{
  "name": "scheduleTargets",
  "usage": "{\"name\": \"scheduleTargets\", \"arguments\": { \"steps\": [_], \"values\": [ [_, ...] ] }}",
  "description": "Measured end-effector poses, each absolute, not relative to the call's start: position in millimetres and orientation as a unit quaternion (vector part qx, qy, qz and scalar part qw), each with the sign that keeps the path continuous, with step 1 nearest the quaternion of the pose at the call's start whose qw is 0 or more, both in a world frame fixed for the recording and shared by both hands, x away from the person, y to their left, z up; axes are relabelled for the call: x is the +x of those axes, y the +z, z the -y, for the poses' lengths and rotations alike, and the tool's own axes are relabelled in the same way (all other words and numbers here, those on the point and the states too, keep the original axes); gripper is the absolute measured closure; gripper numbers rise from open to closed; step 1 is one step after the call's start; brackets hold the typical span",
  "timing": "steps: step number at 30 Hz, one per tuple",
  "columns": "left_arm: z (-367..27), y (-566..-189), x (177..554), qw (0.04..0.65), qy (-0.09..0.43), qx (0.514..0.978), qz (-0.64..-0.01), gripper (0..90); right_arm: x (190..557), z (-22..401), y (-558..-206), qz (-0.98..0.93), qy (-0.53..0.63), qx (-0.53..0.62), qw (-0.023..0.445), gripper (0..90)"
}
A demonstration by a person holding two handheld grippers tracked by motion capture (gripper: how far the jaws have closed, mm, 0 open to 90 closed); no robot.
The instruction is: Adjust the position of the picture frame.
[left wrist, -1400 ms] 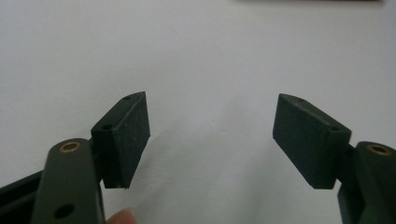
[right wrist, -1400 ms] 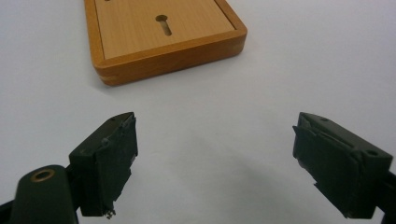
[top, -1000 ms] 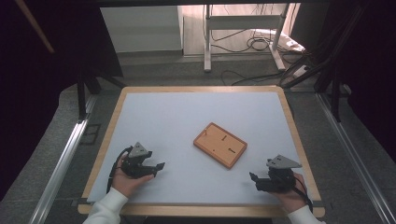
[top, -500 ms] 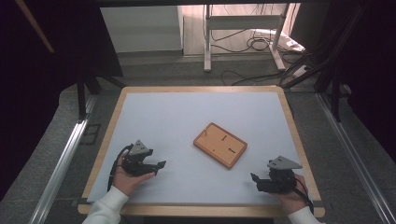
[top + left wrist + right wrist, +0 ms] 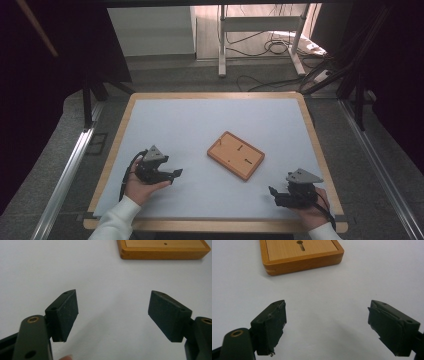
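Wooden tray [image 5: 236, 155] lies flat mid-table, angled, on pale table [image 5: 200, 120] surface, untouched. Left gripper [image 5: 175, 173] rests near front-left edge, jaws spread wide, nothing between. Right gripper [image 5: 271, 191] rests near front-right edge, jaws likewise spread, empty. Both point toward tray, well apart from it. Judged step: approach not yet begun. Next move likely calls for reaching in, straddling tray edge before closing.

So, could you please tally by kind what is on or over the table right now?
Wooden box: 1
Hand-held tools, left tool and right tool, both open and empty: 2
Total: 3
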State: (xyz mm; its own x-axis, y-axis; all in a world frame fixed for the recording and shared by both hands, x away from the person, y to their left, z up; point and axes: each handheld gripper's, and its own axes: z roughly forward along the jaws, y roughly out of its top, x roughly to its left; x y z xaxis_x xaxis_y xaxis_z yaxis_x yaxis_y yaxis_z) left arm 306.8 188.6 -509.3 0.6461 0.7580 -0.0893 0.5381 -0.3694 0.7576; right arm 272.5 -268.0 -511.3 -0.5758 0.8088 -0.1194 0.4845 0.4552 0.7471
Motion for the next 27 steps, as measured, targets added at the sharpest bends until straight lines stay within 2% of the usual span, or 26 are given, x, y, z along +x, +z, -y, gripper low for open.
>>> {"name": "scheduleTargets", "arguments": {
  "steps": [10,27],
  "values": [
    [-178.1,-502.7,316.9,0.405,0.132,0.813,-0.396,23.8,271.3,266.0,-512.2,-0.82,0.338,0.392,0.243,15.5],
    [-135.4,-499.6,344.7,0.402,0.127,0.822,-0.382,25.1,271.1,267.9,-512.0,-0.819,0.338,0.392,0.247,15.4]
  ]
}}
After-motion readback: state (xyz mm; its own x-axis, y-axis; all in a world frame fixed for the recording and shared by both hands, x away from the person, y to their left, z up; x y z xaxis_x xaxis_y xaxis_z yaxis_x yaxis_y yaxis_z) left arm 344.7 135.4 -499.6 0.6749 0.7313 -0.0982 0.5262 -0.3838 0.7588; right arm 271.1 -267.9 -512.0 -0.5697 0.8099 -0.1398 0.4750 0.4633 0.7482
